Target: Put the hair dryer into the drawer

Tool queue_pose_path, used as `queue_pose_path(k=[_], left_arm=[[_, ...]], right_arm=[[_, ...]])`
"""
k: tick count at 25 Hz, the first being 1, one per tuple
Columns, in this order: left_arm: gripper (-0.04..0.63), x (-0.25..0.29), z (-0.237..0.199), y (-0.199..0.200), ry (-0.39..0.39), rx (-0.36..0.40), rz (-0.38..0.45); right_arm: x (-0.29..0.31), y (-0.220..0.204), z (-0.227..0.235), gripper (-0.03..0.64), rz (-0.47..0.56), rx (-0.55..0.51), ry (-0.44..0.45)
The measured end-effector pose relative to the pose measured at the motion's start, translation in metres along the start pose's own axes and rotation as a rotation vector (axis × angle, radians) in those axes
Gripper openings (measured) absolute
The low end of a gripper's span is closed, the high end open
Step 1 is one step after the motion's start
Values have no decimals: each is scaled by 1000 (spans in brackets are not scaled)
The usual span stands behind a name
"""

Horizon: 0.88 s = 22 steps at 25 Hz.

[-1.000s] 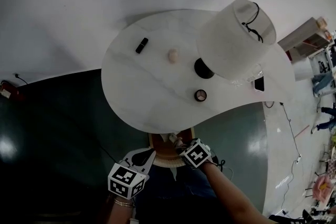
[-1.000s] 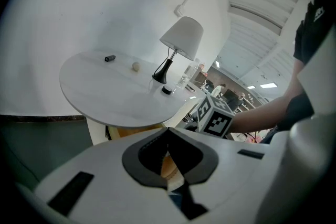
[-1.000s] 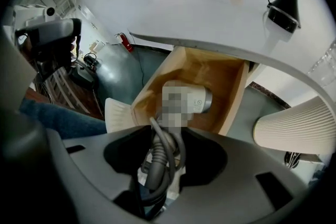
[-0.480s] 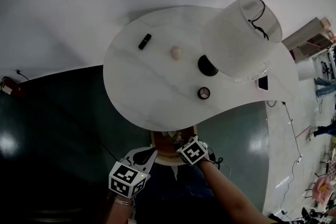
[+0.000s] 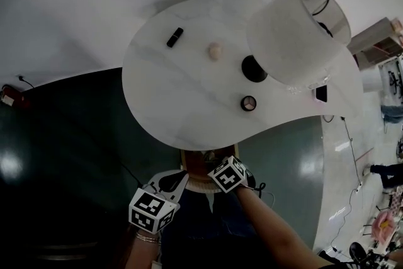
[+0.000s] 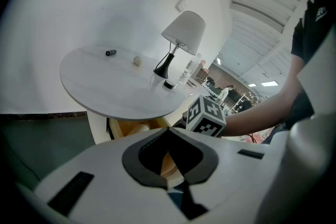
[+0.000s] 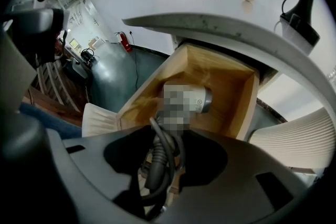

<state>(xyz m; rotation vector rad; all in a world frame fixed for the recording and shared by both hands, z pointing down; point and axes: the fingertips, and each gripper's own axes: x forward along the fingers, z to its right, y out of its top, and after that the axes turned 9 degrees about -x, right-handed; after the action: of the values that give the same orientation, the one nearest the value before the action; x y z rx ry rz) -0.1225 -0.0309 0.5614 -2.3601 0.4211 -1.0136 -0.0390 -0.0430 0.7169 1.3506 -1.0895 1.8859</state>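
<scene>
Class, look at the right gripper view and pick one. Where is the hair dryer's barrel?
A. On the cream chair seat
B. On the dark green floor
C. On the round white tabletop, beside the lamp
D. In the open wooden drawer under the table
D: the right gripper view shows the hair dryer framed by the walls of the open wooden drawer, below the table's edge.

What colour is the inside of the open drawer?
The drawer is light tan wood inside; the right gripper view shows it best.
</scene>
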Motion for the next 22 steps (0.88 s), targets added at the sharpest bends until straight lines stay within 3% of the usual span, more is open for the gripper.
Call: queue_pose_path(k=[6,22], left_arm=[[15,-1,-7,-1,13,-10,3],[15,30,-33,-25,41,-47,-60]], right_arm=[[14,9,7,193,28,-36,-80],[28,18,20,195,78,-25,-144]])
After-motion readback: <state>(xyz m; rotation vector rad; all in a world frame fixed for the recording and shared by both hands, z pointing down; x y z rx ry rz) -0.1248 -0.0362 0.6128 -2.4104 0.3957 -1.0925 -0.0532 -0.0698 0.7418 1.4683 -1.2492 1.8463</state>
